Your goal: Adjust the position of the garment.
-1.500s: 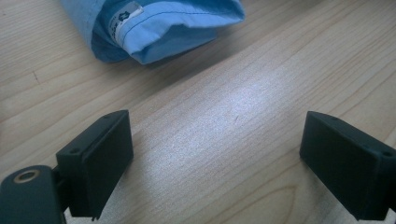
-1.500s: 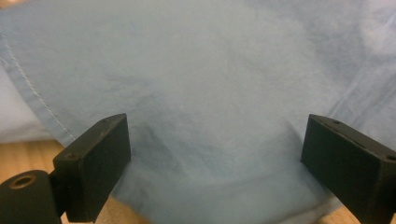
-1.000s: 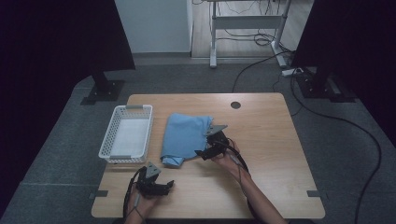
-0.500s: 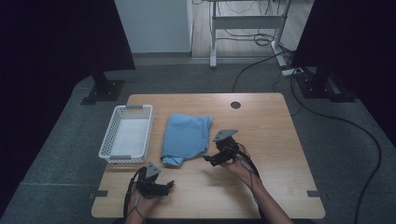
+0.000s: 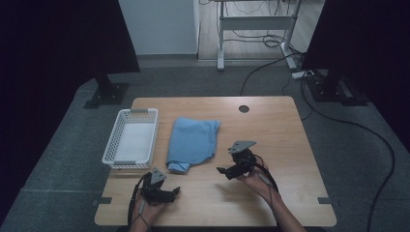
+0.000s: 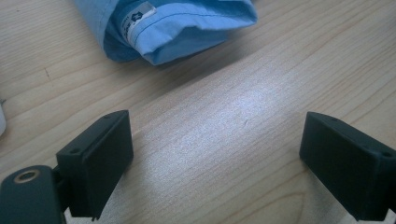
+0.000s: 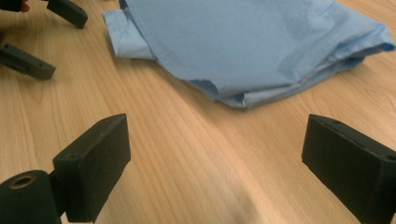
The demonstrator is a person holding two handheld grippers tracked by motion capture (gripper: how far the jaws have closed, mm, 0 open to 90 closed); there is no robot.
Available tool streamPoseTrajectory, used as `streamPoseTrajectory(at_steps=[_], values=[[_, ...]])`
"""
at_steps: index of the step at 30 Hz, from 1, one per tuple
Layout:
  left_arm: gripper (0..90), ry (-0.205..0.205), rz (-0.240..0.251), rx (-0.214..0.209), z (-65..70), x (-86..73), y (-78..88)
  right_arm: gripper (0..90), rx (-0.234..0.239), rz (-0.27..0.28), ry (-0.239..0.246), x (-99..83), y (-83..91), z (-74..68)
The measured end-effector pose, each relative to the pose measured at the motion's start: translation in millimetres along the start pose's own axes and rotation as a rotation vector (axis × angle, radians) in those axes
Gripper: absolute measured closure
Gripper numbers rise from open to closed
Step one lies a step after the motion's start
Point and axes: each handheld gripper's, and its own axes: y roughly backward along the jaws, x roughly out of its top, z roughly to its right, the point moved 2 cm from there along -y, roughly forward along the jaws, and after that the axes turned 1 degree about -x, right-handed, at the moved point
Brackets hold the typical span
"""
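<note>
A folded light-blue shirt lies on the wooden table, just right of a white basket. My right gripper stands open a little right of the shirt's near edge, its jaws wide apart over bare wood, and the shirt lies ahead of it. Near the table's front edge my left gripper is open too, empty, with the shirt's collar end and label beyond its jaws. The left gripper also shows at the top left of the right gripper view.
An empty white mesh basket stands at the table's left. A round cable hole is at the back of the table. Dark stands and cables sit on the floor behind.
My right gripper has pulled back from the shirt toward the right and the front, and now hangs over bare wood. The left gripper has stayed put.
</note>
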Motion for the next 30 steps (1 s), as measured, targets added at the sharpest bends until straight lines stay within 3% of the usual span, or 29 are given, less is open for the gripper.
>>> streamPoseTrajectory(at_steps=[19, 26, 30], values=[[9.3, 0.002, 0.0, 0.003, 0.0, 0.1, -0.2, 8.0, -0.038, 0.006, -0.04, -40.9, 36.9, -1.7], [9.3, 0.003, 0.0, 0.004, 0.1, 0.1, -0.2, 8.0, -0.062, 0.018, -0.071, -61.4, 48.9, -0.7], [9.3, 0.003, 0.0, 0.005, 0.2, 0.2, -0.2, 8.0, -0.084, -0.002, -0.071, -77.0, 53.1, -1.2]])
